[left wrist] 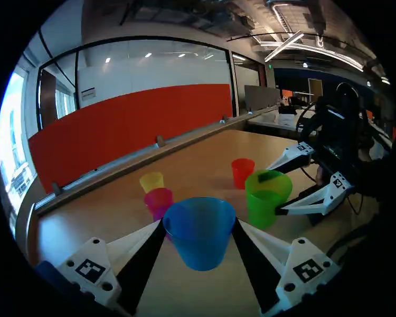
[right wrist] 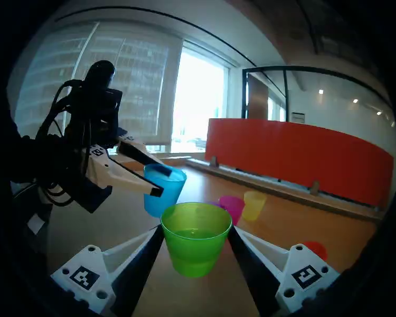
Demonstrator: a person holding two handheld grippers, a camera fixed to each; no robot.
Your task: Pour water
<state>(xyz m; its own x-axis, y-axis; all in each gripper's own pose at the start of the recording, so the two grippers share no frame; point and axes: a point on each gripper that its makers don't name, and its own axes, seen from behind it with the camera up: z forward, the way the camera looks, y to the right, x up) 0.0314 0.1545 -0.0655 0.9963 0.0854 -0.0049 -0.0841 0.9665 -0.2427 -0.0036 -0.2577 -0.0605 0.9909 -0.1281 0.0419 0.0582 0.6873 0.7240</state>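
- Pale wooden tabletop (left wrist: 198,153) spreads beneath both grippers, in an office with glass partitions.
- Nearest in the left gripper view, the left gripper (left wrist: 198,224) has its two fingers pressed against opposite sides of a blue cup (left wrist: 199,245). The cup sits roughly upright between them, mouth up. Its contents cannot be made out.
- Nearest in the right gripper view, the right gripper (right wrist: 195,232) clamps a green cup (right wrist: 194,261) in the same way, one finger on each side. The cup is upright, and a level of clear liquid shows through its translucent wall.
- The two held cups are near each other but apart, rims not touching. In the right gripper view the blue one lies a little beyond the green one and to its left.
- It cannot be told whether either held cup rests on the table or hangs just above it.
- Just behind the blue cup in the left gripper view stands a pink cup (left wrist: 157,199), partly hidden by it.
- A yellow cup (left wrist: 151,181) stands just beside the pink one, a little farther off.
- A red cup (left wrist: 242,170) stands on its own farther along the table, behind the green cup.
- Black cables (right wrist: 60,105) loop over the body of the left gripper in the right gripper view.
- Along the table's far edge runs a low orange-red panel (left wrist: 129,124), with a bright window (right wrist: 198,100) beyond its end.
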